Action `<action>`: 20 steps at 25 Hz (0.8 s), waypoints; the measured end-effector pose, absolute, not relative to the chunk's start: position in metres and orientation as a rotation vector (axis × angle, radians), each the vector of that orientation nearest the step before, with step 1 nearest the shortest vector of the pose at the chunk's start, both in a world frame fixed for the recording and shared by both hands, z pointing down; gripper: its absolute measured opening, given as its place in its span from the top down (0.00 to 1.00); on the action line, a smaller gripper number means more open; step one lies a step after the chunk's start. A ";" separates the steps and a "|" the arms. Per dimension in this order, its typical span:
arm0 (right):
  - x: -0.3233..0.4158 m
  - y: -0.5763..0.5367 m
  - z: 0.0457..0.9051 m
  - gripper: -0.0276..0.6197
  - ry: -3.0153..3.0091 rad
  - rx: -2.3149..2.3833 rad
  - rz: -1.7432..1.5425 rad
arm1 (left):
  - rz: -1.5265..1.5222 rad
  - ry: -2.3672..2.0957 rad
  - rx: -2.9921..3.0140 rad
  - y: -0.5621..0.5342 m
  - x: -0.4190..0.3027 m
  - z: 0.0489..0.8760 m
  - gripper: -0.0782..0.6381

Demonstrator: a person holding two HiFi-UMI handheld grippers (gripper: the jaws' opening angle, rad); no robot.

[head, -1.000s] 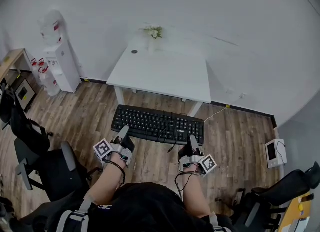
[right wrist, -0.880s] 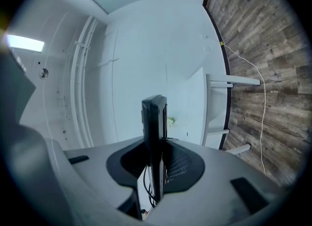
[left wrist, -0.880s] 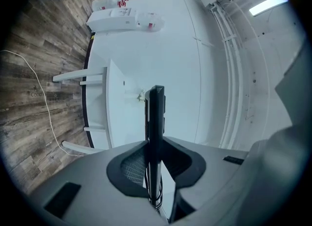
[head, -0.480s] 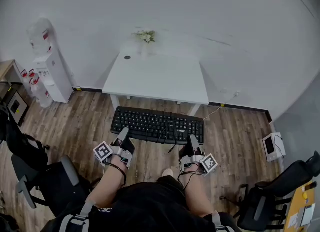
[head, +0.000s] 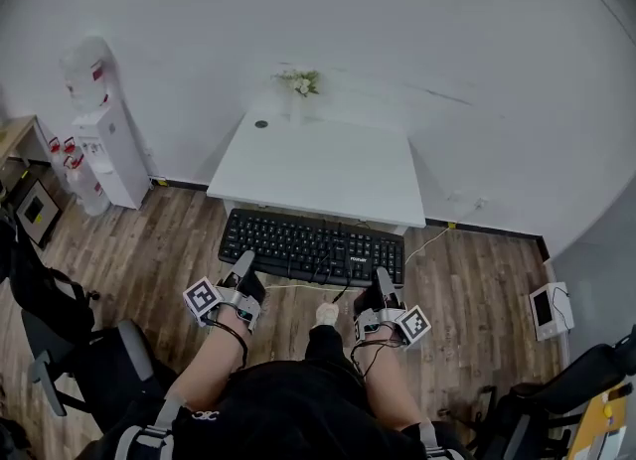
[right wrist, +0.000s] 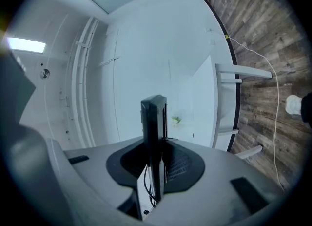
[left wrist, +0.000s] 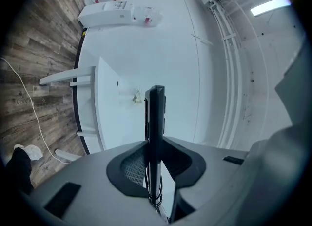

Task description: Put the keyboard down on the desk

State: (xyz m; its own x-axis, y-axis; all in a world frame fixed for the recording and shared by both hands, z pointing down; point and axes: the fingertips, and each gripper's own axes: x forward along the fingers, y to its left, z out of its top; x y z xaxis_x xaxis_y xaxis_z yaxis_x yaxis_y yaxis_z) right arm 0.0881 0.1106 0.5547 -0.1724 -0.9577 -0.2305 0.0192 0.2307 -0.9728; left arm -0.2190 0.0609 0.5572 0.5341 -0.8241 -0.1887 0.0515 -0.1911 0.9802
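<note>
A black keyboard (head: 312,246) hangs level in the air over the wooden floor, just in front of the white desk (head: 320,163). My left gripper (head: 242,267) is shut on the keyboard's near left edge. My right gripper (head: 383,282) is shut on its near right edge. In the left gripper view the keyboard (left wrist: 155,137) shows edge-on between the jaws of the left gripper (left wrist: 154,181), with the desk (left wrist: 117,108) beyond. The right gripper view shows the same: the keyboard (right wrist: 154,137) clamped edge-on in the right gripper (right wrist: 156,176), its cable looped below.
A small plant (head: 301,81) and a dark grommet (head: 260,123) sit at the desk's back. A water dispenser (head: 99,130) stands at the left wall. Office chairs (head: 70,349) flank me on both sides. A white cable (head: 429,236) trails across the floor at right.
The view has shifted slightly and the desk sits a little lower and nearer the keyboard in the picture. Both grippers still hold the keyboard the same way.
</note>
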 end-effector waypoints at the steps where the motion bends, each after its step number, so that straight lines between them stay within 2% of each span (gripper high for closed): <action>1: 0.089 0.098 0.557 0.84 1.438 -0.938 -1.159 | -0.910 -0.685 1.574 0.050 -0.218 0.557 0.79; 20: 0.170 -0.163 0.585 0.84 1.431 -0.920 -1.205 | -0.908 -0.745 1.566 -0.202 -0.139 0.578 0.79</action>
